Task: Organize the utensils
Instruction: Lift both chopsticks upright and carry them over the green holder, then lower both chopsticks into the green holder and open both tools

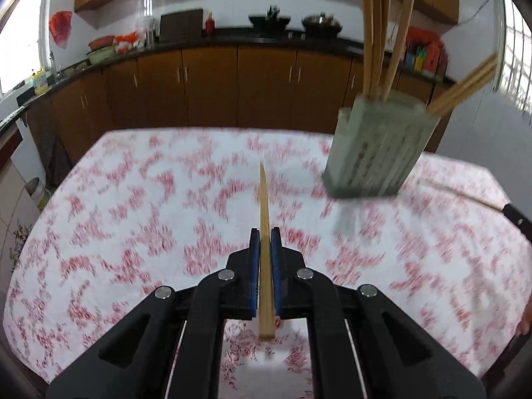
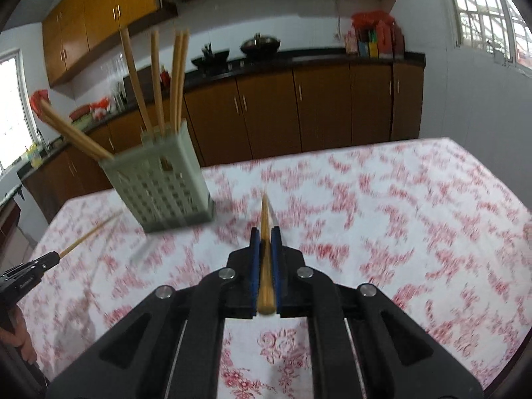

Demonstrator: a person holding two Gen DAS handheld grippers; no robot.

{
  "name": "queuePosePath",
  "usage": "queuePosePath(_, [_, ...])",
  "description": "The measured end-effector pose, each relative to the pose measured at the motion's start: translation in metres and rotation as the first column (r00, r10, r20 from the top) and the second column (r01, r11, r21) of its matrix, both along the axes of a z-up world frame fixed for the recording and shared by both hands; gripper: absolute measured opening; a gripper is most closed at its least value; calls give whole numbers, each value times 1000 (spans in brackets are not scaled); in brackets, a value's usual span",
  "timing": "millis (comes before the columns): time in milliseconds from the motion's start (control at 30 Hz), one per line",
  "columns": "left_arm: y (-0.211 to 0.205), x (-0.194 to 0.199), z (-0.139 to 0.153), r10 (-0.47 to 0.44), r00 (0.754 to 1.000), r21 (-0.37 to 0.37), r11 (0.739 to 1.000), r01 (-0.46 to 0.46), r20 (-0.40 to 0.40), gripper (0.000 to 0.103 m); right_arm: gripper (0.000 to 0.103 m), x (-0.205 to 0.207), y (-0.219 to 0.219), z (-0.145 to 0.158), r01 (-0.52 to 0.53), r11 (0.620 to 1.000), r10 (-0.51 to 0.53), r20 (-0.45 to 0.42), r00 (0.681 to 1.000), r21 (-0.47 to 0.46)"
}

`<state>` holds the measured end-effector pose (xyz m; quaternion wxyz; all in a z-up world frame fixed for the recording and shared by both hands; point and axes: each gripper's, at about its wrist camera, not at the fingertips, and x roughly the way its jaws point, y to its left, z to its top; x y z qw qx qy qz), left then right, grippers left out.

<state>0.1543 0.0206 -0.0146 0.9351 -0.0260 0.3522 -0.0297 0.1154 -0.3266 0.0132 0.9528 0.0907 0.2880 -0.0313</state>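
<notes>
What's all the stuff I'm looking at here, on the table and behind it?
Utensil holder: one, pale green lattice, on the table, between the two tools.
Chopsticks in holder: about six, light wood, four upright, two leaning out sideways.
Held chopsticks: two, light wood, one in the left tool, one in the right.
Tablecloth: one, white with red flowers, covering the table.
Cabinets: brown wood, below and above the dark counter.
Woks: two, dark, on the counter.
Left tool: one, black with blue pads, closed on its chopstick.
Right tool: one, same make, closed on its chopstick.
</notes>
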Motion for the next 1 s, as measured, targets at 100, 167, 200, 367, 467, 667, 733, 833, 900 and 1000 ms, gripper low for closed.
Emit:
queuePosePath(100, [4, -1, 23, -3, 998, -36, 999, 5, 57, 7, 8, 0, -2, 18, -5, 1000, 4, 47, 999, 2])
queuePosePath(167, [2, 0, 35, -7, 996, -45, 999, 11, 85, 7, 8, -1, -2, 26, -6, 1000, 6, 71, 997, 3])
queuePosePath(200, [2, 0, 43, -9, 995, -46, 999, 14, 103, 7, 8, -1, -1, 31, -7, 1000, 6, 81, 997, 3])
queuePosePath(367, [-1, 2, 64, -15, 987, -35, 999, 21, 159, 7, 8, 0, 2, 50, -11, 1000, 12, 123, 992, -8])
queuePosePath(467, [-3, 0, 73, -24, 983, -20, 999, 28, 184, 7, 8, 1, 3, 61, -22, 1000, 23, 136, 990, -9])
queuePosePath(667, [-5, -7, 96, -56, 973, -22, 998, 63, 225, 7, 8, -1, 5, 89, -68, 997, 64, 168, 984, 23])
queuePosePath(733, [-8, -11, 104, -77, 971, -35, 996, 88, 226, 7, 8, -2, 8, 102, -94, 995, 86, 176, 981, 36])
queuePosePath(833, [-14, -18, 122, -125, 963, -40, 990, 138, 240, 7, 8, -4, 13, 124, -141, 988, 127, 202, 971, 58])
queuePosePath(900, [-19, -22, 134, -146, 956, -46, 986, 163, 254, 7, 8, -6, 17, 141, -174, 982, 152, 234, 960, 73])
queuePosePath(1000, [-28, -26, 154, -175, 943, -57, 978, 199, 284, 7, 8, -7, 24, 162, -210, 975, 181, 280, 943, 77])
